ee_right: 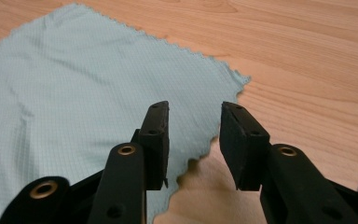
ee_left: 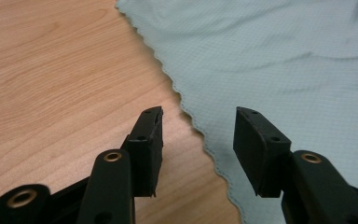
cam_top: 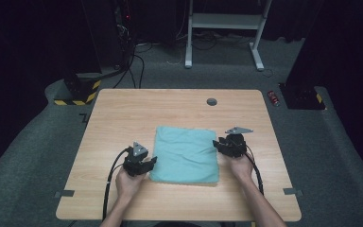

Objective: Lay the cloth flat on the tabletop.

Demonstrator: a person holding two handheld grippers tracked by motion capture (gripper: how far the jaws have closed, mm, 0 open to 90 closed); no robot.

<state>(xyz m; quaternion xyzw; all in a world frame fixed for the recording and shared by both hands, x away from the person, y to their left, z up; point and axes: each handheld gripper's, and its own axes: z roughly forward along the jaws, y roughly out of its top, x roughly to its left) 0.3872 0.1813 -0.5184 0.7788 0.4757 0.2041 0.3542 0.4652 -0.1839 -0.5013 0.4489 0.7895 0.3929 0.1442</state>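
Observation:
A light teal cloth [cam_top: 185, 153] lies flat on the wooden table [cam_top: 123, 113], roughly square with a pinked edge. My left gripper [cam_top: 151, 162] sits low at the cloth's left edge near its front corner. In the left gripper view it [ee_left: 198, 135] is open, and the cloth's zigzag edge [ee_left: 186, 109] runs under the gap between the jaws, with nothing pinched. My right gripper [cam_top: 217, 144] is at the cloth's right edge. In the right gripper view it [ee_right: 195, 135] is open just above the cloth [ee_right: 88, 93], near a corner, and holds nothing.
A grey round grommet [cam_top: 211, 101] is set into the table's far side. Tape marks [cam_top: 64, 193] sit at the table's front corners. Beyond the table stand a white desk frame [cam_top: 224, 21] and a yellow-black striped base [cam_top: 78, 92], with cables on the carpet.

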